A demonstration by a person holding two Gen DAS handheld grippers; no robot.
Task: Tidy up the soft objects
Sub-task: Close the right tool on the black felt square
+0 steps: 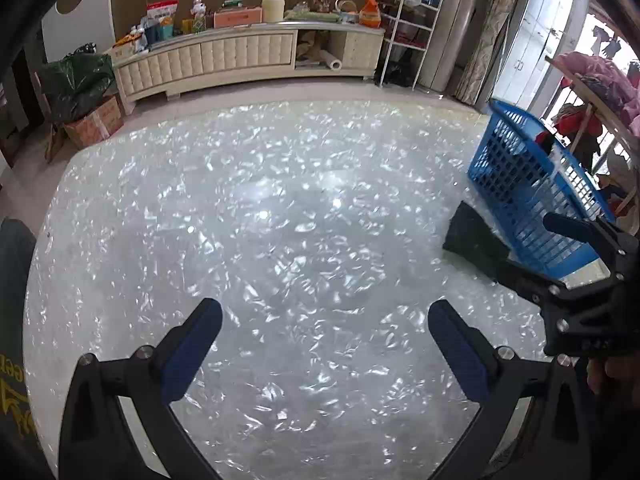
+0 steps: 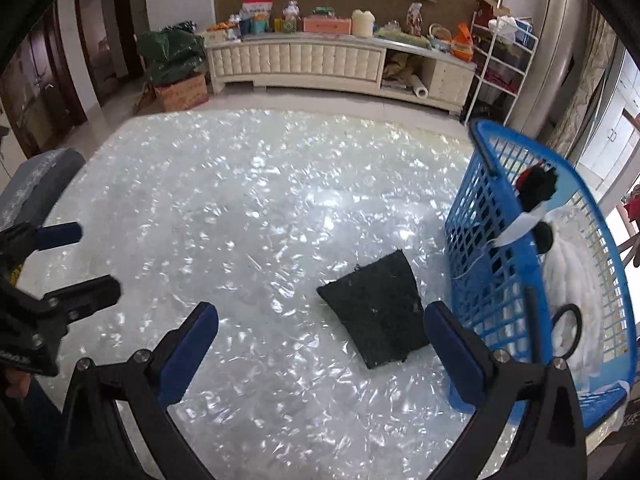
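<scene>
Blue basket [image 1: 532, 184] cut off at right edge, dark cloth [image 1: 476, 240] partly behind hand-held gripper [image 1: 532, 248]

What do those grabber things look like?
Both look alike. The left gripper and the right gripper each have two black plastic arms joined with shiny silver bolts. Their fingers carry flat, dark blue pads on the inside. No cables show.

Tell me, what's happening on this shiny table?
A person is tidying soft things with a gripper in each hand. The blue basket at the table's right side already holds white fluffy stuff and a black and red item. One dark cloth lies on the table beside the basket. The right gripper is open just in front of that cloth, not touching it. The left gripper is open over bare table, holding nothing.
</scene>
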